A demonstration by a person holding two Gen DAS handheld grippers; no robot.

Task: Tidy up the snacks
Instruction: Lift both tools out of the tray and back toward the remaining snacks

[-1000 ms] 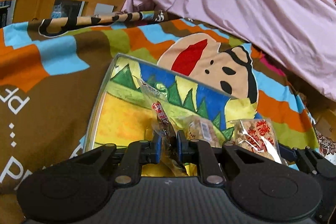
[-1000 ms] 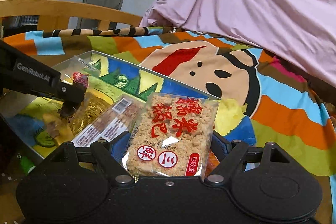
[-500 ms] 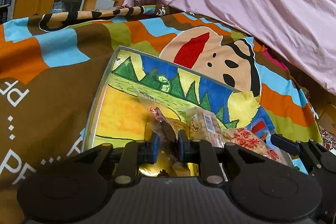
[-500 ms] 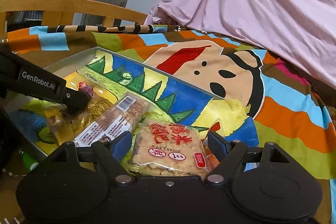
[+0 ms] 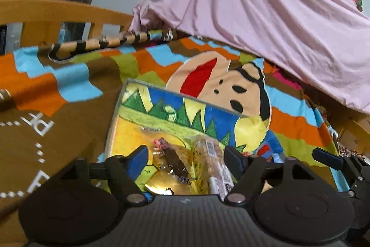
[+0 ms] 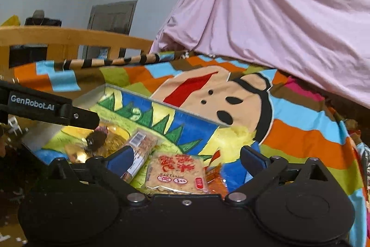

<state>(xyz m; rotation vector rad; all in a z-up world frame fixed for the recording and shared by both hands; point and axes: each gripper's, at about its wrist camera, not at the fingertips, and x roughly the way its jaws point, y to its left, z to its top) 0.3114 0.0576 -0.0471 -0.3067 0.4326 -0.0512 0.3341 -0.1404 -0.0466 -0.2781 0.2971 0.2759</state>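
Pink sheet (image 5: 266, 15) fills the view from 12 to 3 o'clock, draped over sth unseen. Below it, a striped cartoon blanket (image 5: 69, 89) covers the bed; wooden bed rail (image 5: 57, 13) at 10 o'clock.

Painted tray (image 5: 161, 112) lies on the blanket, centre to 6 o'clock in both views, w/ clear low walls. All snacks lie inside it, at the near end.

Right gripper (image 6: 186, 155): fingers have just been opening, now spread wide, touching nothing. Rice cracker pack (image 6: 178, 174) w/ red print lies flat on the tray floor btwn them, free of both pads. An orange packet (image 6: 215, 177) peeks out at its 3 o'clock edge.

Left gripper (image 5: 186, 155): fingers have just been opening too, now apart. The clear pack w/ dark snack (image 5: 173, 161) lies in the tray btwn them, not pinched. Barcode bar pack (image 5: 215, 161) lies just beside it at 3 o'clock, near the right finger; contact unclear.
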